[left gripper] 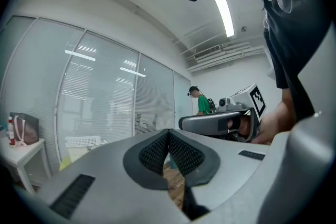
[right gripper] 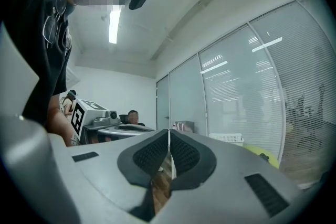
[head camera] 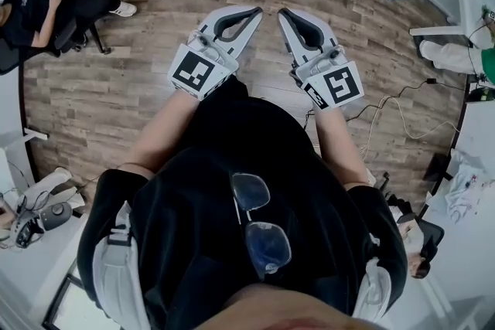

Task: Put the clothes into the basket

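My head camera sits on the wearer (head camera: pixel 216 197) and looks steeply down, close over the left gripper (head camera: pixel 254 11) and right gripper (head camera: pixel 283 13) above the wooden floor (head camera: pixel 100 96). Each gripper camera rides low behind its own jaws and faces level along them towards the glass wall (left gripper: pixel 105 102). Both gripper views share that wall, and each catches the other gripper at its inner side.
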